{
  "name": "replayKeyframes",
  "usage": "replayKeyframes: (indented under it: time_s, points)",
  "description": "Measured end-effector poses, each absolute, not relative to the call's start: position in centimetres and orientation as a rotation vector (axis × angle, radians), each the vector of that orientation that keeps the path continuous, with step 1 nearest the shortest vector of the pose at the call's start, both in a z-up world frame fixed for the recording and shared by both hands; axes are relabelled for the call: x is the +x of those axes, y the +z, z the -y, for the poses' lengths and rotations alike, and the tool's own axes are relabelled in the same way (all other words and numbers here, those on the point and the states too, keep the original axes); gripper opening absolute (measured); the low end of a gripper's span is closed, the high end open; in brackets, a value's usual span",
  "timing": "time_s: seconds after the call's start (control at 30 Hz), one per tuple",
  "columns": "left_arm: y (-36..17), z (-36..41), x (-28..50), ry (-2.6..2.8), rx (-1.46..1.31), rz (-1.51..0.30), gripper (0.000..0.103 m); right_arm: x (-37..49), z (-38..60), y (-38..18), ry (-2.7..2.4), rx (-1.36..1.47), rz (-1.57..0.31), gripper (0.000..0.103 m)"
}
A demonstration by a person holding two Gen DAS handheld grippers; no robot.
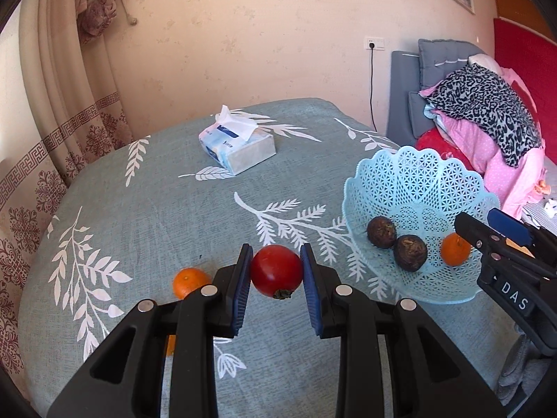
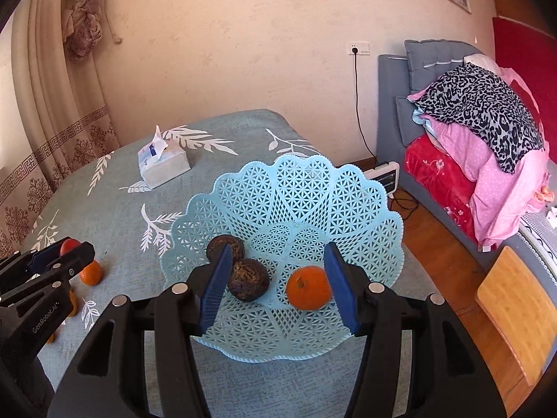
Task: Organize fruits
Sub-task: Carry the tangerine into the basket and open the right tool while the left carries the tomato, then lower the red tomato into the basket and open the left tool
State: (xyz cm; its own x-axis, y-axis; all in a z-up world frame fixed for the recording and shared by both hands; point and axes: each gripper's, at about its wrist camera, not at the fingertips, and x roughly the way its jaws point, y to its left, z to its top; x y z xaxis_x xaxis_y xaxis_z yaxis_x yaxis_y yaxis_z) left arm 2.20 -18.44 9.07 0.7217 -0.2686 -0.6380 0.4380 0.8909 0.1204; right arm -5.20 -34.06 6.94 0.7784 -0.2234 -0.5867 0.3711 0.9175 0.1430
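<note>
A red round fruit (image 1: 276, 270) hangs above the leaf-patterned tablecloth with my left gripper (image 1: 276, 257) shut on it, both blue pads pressing its sides. To the right stands a light blue lattice basket (image 1: 410, 160) holding two dark wrinkled fruits (image 1: 382, 231) (image 1: 410, 252) and an orange (image 1: 454, 249). My right gripper (image 2: 278, 254) is open over the basket (image 2: 296, 181). The orange (image 2: 306, 287) rests on the basket floor close to the right pad, and a dark fruit (image 2: 249, 278) lies by the left one. Another orange (image 1: 189, 280) lies on the cloth behind my left finger.
A tissue pack (image 1: 240, 142) sits at the far side of the table. The table edge drops to a wooden floor on the right, where a wooden stool (image 2: 515, 306) and a bed piled with bedding (image 2: 480, 132) stand. Curtains hang at the left.
</note>
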Motion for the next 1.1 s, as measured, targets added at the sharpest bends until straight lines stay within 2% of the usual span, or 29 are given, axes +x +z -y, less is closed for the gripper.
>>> replayKeyframes:
  time_s: [1.1]
  points:
    - [8.8,27.6,2.8,-0.562,0.323,-0.652,0.028,-7.7,38.2,7.0,-0.421,0.356,-0.545,0.058]
